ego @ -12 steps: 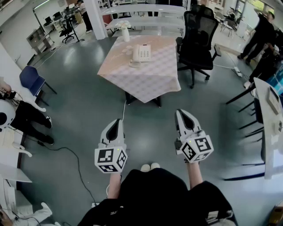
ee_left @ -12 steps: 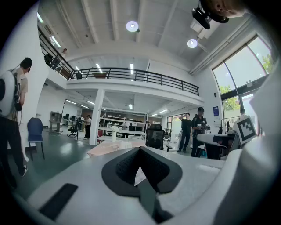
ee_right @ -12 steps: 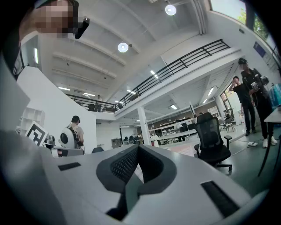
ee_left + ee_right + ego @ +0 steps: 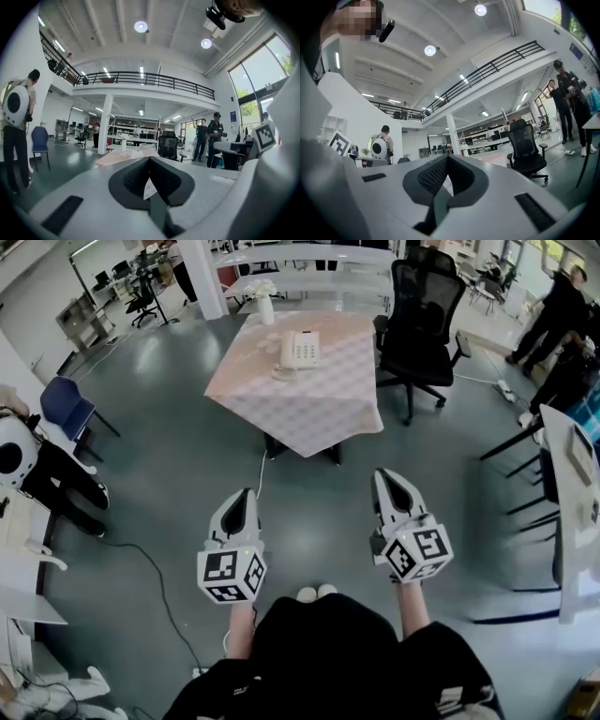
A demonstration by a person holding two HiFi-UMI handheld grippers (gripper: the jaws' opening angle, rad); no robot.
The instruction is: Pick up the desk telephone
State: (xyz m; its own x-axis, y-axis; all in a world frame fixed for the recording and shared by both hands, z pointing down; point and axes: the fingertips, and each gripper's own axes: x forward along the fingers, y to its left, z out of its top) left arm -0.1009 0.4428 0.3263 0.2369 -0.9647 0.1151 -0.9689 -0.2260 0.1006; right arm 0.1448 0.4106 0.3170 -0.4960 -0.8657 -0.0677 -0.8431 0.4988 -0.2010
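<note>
A white desk telephone (image 4: 301, 349) sits on a table with a pale pink checked cloth (image 4: 330, 399), far ahead in the head view. My left gripper (image 4: 245, 494) and right gripper (image 4: 386, 476) hang side by side over the grey floor, well short of the table, both shut with nothing between the jaws. In the left gripper view the left gripper (image 4: 149, 158) points level at the table (image 4: 121, 157) in the distance. The right gripper (image 4: 446, 156) in its own view aims past the black office chair (image 4: 526, 149). The telephone is too small to make out in either gripper view.
A black office chair (image 4: 419, 329) stands at the table's right side. A white vase (image 4: 265, 302) is on the table's far corner. A cable (image 4: 159, 577) runs across the floor at left. People stand at far right (image 4: 555, 310) and left (image 4: 42, 474). A blue chair (image 4: 67, 409) is left.
The view has drifted slightly, so the table sits a touch higher in the picture. The person at the left has shifted. Both grippers hold their places, still shut.
</note>
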